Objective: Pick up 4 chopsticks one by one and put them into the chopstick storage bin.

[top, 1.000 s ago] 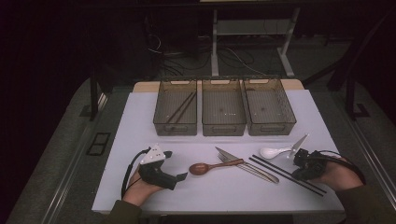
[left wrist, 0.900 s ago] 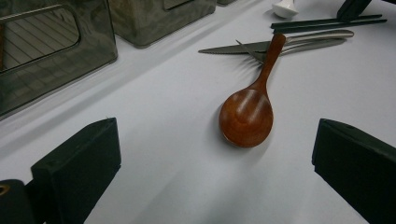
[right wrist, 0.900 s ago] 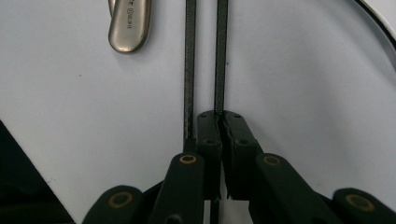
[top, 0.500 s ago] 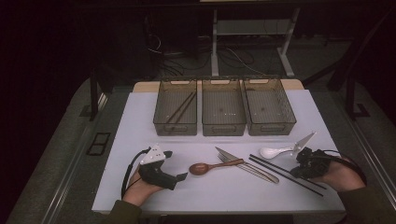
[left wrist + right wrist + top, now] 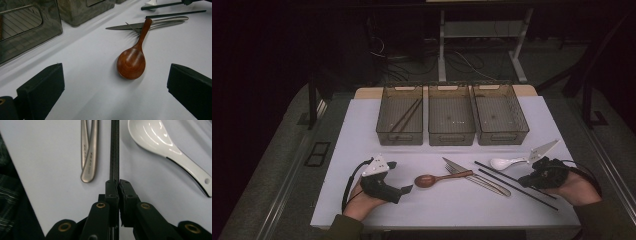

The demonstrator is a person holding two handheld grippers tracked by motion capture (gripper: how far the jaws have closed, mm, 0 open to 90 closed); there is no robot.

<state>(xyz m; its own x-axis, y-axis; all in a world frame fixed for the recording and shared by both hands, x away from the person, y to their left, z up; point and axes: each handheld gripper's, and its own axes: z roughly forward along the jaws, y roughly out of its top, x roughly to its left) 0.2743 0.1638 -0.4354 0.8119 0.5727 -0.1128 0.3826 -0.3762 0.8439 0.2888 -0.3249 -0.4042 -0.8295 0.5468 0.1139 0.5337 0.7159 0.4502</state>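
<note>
The right gripper (image 5: 117, 185) has its jaws pinched tight on a black chopstick (image 5: 114, 150), which runs straight out ahead of the tips. In the high view that gripper (image 5: 532, 178) sits low at the near right of the white table (image 5: 362, 125), and the stick it grips is the upper one of a pair (image 5: 507, 176). Compared with a moment ago, the hand has shifted slightly and the grey plate on the gripper now tilts up more sharply, so I judge the grip has only just been secured and a lift is about to start. The stick does not look raised yet.

Just to one side of the clamped tips lies a white ceramic spoon (image 5: 160, 147); on the other side rest the handles of a steel knife and fork (image 5: 88, 157).

The left gripper (image 5: 404, 189) has not moved between the frames. Its jaws stand wide apart, empty, and a wooden spoon (image 5: 132, 61) lies on the table just ahead, between their lines.

Well beyond both grippers stand three bins; the left bin (image 5: 382, 120) already holds dark chopsticks (image 5: 404, 116), which is likely where this one belongs.
</note>
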